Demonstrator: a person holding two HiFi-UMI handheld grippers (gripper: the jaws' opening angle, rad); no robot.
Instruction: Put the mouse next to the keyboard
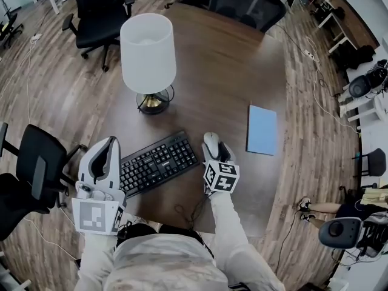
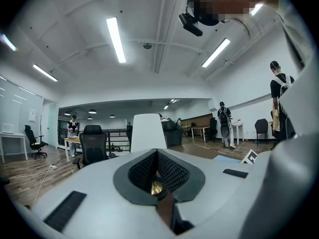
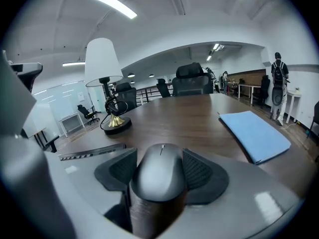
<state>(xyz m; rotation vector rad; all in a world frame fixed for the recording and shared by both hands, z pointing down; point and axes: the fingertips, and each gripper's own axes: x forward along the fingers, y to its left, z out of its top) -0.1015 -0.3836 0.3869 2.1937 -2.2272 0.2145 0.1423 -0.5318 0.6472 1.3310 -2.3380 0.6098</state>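
A grey mouse [image 1: 210, 142] lies just right of the black keyboard [image 1: 159, 162] on the brown table [image 1: 230, 71]. My right gripper [image 1: 213, 150] is shut on the mouse, its pads pressed against both sides of the mouse [image 3: 160, 176]. In the right gripper view the keyboard [image 3: 92, 153] shows as a thin strip on the left. My left gripper [image 1: 107, 155] hovers at the keyboard's left end, off the table's near-left corner. It is shut with nothing in it, and its pads [image 2: 169, 172] meet.
A lamp [image 1: 148, 56] with a white shade stands behind the keyboard. A blue folder [image 1: 262, 129] lies to the right of the mouse. Black office chairs [image 1: 97, 11] stand around the table, and one chair [image 1: 33, 168] is close on my left. A cable [image 1: 191, 210] trails near the front edge.
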